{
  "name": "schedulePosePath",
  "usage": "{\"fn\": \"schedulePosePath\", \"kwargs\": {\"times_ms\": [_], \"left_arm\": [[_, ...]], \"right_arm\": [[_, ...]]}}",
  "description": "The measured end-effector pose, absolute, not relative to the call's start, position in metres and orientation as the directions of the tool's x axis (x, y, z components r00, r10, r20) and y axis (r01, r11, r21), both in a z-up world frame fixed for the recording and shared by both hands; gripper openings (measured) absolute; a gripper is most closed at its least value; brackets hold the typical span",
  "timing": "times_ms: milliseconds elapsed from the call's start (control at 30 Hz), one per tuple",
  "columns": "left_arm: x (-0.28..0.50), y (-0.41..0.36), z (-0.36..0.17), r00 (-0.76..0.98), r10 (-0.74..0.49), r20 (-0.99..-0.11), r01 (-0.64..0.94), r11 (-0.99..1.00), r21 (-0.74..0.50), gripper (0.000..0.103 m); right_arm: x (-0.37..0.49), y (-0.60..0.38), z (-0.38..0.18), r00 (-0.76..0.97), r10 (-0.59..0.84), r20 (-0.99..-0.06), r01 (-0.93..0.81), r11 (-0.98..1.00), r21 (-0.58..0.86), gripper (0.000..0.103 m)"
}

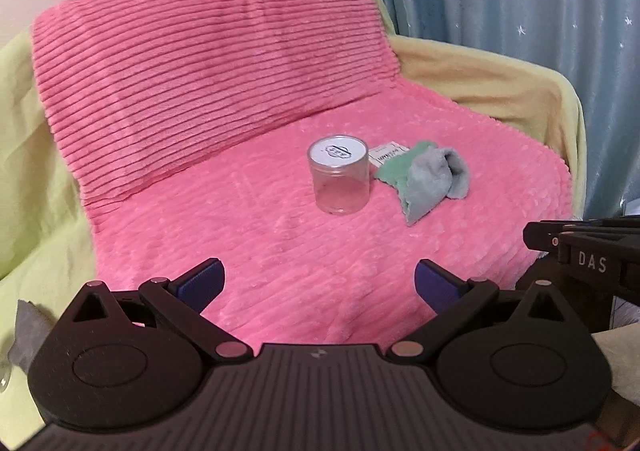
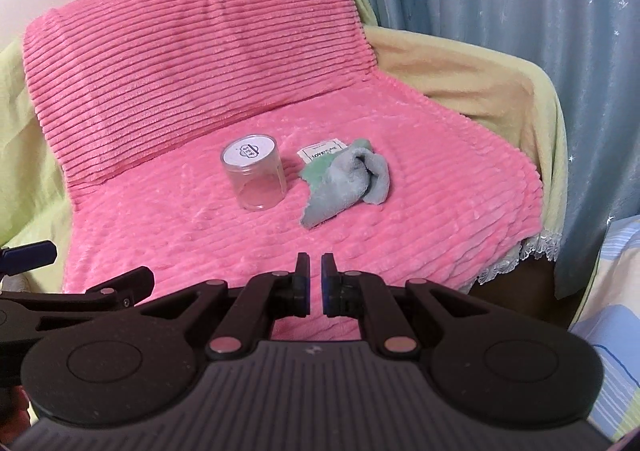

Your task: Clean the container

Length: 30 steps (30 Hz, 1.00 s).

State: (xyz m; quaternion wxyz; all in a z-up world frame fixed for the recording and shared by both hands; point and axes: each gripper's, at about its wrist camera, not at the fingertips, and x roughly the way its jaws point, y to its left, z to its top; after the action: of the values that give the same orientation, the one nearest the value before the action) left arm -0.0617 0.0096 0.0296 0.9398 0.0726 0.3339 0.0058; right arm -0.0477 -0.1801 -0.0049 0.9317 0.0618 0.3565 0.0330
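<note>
The clear lidded container (image 1: 338, 175) stands upright on the pink-covered chair (image 1: 280, 251), cloth (image 1: 428, 179) just right. Probably light, rigid, slick: grip its sides. Left tool (image 1: 320, 283) gapes wide; right tool (image 2: 316, 279) nearly closed, empty.

open pink blanket (image 1: 280, 243) seen between grippers and upright container (image 1: 338, 175); no obstacle in between. cloth (image 1: 428, 181) lies just beside container's right; backrest (image 1: 208, 63) closes off rear.
</note>
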Motion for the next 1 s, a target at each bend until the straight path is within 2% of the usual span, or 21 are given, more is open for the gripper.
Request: {"fn": "schedulePosePath", "kwargs": {"times_ms": [367, 1000], "left_arm": [[-0.066, 0.009, 0.035, 0.764, 0.047, -0.644, 0.037, 0.993, 0.117, 0.102], [-0.020, -0.006, 0.013, 0.708, 0.006, -0.706, 0.086, 0.992, 0.094, 0.102]], "right_arm": [[-0.045, -0.180, -0.004, 0.731, 0.103, -0.675, -0.005, 0.989, 0.146, 0.006], [-0.002, -0.196, -0.034, 0.679, 0.078, -0.730, 0.042, 0.989, 0.144, 0.006]]}}
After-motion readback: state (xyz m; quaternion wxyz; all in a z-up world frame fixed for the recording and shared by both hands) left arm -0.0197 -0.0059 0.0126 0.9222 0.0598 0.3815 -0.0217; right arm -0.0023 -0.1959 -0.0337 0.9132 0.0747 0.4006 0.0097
